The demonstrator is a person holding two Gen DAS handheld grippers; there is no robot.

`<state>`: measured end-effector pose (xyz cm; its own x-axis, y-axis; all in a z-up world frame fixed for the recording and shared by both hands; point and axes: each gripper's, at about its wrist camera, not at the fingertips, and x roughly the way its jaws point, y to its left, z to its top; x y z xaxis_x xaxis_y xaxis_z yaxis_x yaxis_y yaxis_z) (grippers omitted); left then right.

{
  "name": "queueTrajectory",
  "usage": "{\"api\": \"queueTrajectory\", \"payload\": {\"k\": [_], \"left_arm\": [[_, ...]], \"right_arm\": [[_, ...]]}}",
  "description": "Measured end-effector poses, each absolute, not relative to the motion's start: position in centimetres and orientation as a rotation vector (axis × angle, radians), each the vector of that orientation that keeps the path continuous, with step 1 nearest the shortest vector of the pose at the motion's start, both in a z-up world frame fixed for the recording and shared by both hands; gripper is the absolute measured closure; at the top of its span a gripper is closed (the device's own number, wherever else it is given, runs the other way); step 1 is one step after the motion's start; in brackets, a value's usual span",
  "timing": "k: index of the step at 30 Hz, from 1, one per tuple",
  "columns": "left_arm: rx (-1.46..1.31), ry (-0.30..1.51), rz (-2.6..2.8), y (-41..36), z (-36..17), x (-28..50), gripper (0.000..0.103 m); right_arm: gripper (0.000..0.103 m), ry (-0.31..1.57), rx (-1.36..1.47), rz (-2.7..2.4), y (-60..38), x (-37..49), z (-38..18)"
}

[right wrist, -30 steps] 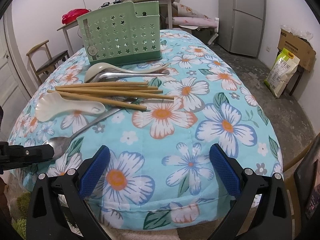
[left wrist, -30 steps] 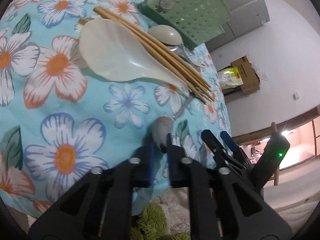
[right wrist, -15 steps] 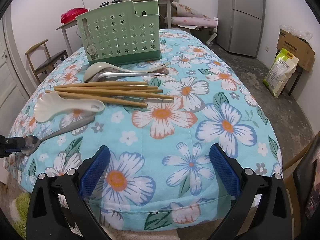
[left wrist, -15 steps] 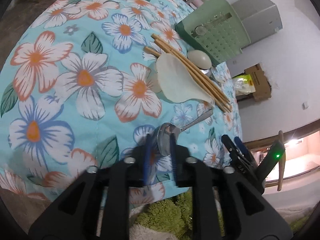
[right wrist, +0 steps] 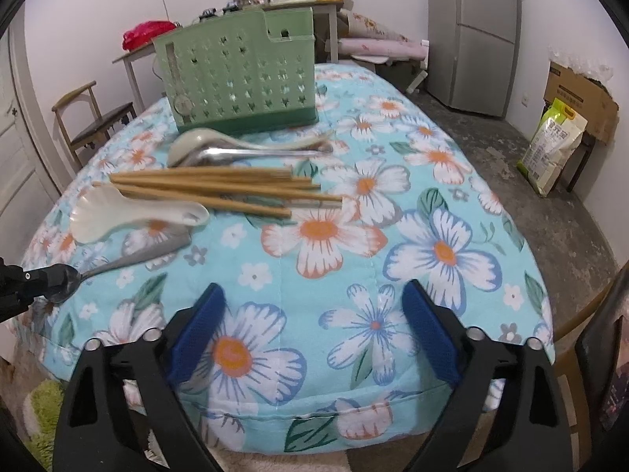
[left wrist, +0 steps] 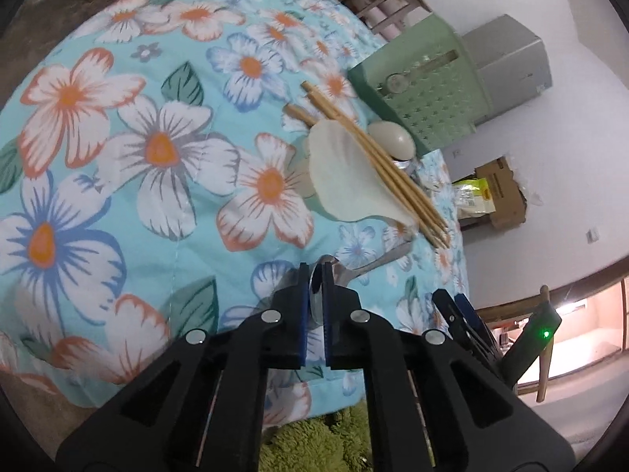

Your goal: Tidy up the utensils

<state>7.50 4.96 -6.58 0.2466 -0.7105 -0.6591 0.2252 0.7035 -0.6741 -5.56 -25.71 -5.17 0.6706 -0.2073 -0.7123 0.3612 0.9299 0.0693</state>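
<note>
Two handheld black grippers with blue pads are working at the near edge of a round table under a light-blue quilted cloth (right wrist: 393,267) printed with large white and orange flowers. At the bottom centre of the left wrist view, the left gripper (left wrist: 314,295) is clamping its pads on the bowl of a shiny metal spoon (left wrist: 355,269), whose handle is lying on the cloth and pointing toward the right of that frame; the right wrist view is showing the same spoon (right wrist: 129,259) at the left edge, near the table's rim. At the bottom of the right wrist view, the right gripper (right wrist: 312,328) is hovering over the cloth with its jaws apart and nothing between them; they have just been closing a little. Farther in, a white ceramic soup spoon (right wrist: 129,216) is lying left of centre, its handle tucked under a bundle of light-brown wooden chopsticks (right wrist: 220,188) stretching across the middle. Beyond the chopsticks, a pale grey-green soup spoon (right wrist: 204,139) and a second metal spoon (right wrist: 259,152) are resting side by side. Behind them, in the upper centre, a pale green plastic utensil holder (right wrist: 243,82) with star-shaped holes is standing upright. Past the table, a grey refrigerator (right wrist: 471,31) is standing at the upper right.
</note>
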Motion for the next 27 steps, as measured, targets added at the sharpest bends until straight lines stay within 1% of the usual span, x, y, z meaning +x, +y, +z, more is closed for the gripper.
{"api": "queueTrajectory", "payload": {"k": [1, 6, 13, 18, 20, 21, 23, 27], "left_arm": [[-0.501, 1.144, -0.686, 5.3, -6.2, 7.4, 0.101], [-0.5, 1.033, -0.708, 8.4, -3.0, 7.0, 0.101], [-0.579, 0.87, -0.6, 14.8, 0.4, 8.5, 0.101], [-0.589, 0.806, -0.52, 17.1, 1.0, 9.7, 0.101], [-0.594, 0.791, -0.505, 17.6, 0.9, 10.2, 0.101], [-0.593, 0.788, -0.501, 17.6, 0.7, 10.4, 0.101], [-0.592, 0.786, -0.496, 17.7, 0.5, 10.8, 0.101], [-0.591, 0.788, -0.495, 17.9, -0.2, 11.6, 0.101]], "right_arm": [[0.022, 0.753, 0.21, -0.319, -25.6, -5.8, -4.7], [0.027, 0.648, 0.148, -0.258, -23.7, -5.6, -2.1], [0.036, 0.616, -0.069, -0.036, -15.9, -1.5, -0.7], [0.043, 0.626, -0.276, 0.063, -9.5, 1.6, -1.8], [0.044, 0.65, -0.336, 0.075, -7.5, 3.0, -2.7], [0.046, 0.658, -0.356, 0.075, -7.0, 3.2, -3.0], [0.047, 0.677, -0.406, 0.075, -5.7, 4.0, -3.7], [0.053, 0.704, -0.462, 0.028, -4.4, 5.1, -4.7]]}}
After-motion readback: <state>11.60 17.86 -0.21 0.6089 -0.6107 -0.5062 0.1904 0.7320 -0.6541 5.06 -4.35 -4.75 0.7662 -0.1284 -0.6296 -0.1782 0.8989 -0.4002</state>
